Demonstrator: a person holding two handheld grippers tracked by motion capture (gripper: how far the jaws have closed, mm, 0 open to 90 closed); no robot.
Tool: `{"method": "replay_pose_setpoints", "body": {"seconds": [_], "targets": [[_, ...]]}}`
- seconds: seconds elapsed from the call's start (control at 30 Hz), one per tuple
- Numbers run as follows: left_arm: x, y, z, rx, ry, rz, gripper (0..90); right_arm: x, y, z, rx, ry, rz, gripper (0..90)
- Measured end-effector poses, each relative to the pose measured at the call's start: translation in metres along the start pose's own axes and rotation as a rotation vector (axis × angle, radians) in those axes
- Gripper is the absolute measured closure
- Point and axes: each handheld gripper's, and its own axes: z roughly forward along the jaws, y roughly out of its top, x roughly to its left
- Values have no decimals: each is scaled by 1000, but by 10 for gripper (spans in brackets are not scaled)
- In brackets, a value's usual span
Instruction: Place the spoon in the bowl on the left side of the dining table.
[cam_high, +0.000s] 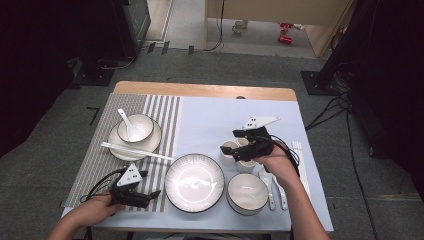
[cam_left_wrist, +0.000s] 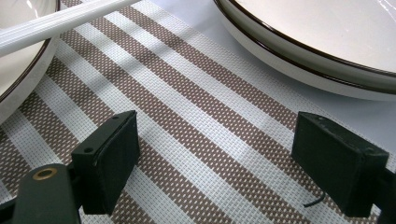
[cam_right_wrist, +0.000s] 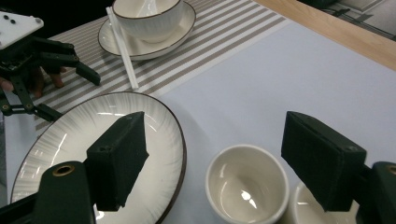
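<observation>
Right gripper (cam_right_wrist: 219, 158), jaws wide apart, hovers over a small white cup (cam_right_wrist: 246, 189). Left gripper (cam_left_wrist: 217, 158) gapes empty above the striped placemat (cam_left_wrist: 196, 140).

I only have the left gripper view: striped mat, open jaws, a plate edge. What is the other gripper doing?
Observer: The right gripper hovers open above a small cup, nothing between its jaws.
Operator: Any more cups there?
Observer: Yes, a second cup stands right beside it.
Operator: Whose rim is at my top left?
Observer: A saucer bearing a bowl with a spoon in it; white chopsticks lie across the saucer.
</observation>
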Motion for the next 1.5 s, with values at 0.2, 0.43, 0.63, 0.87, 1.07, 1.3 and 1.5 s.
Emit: {"method": "replay_pose_setpoints", "body": {"seconds": [0.2, 0.43, 0.63, 0.87, 1.07, 1.3, 1.5], "targets": [[0, 0, 0, 0, 0, 0, 152, -7, -11, -12, -10, -22, 20, 224], [0, 0, 0, 0, -1, -2, 152, -14, -22, -23, -10, -47, 29, 224], [0, 0, 0, 1, 0, 1, 152, -20, -34, -30, -18, -74, 45, 225], [0, 0, 0, 1, 0, -1, 152, -25, -45, -38, -17, -90, 62, 225], [0, 0, 0, 1, 0, 0, 152, -31, -58, -48, -20, -123, 78, 226], [0, 0, 0, 1, 0, -1, 152, -38, -71, -61, -22, -166, 110, 226], [0, 0, 0, 1, 1, 0, 152, -47, -84, -70, -26, -205, 151, 226]]}}
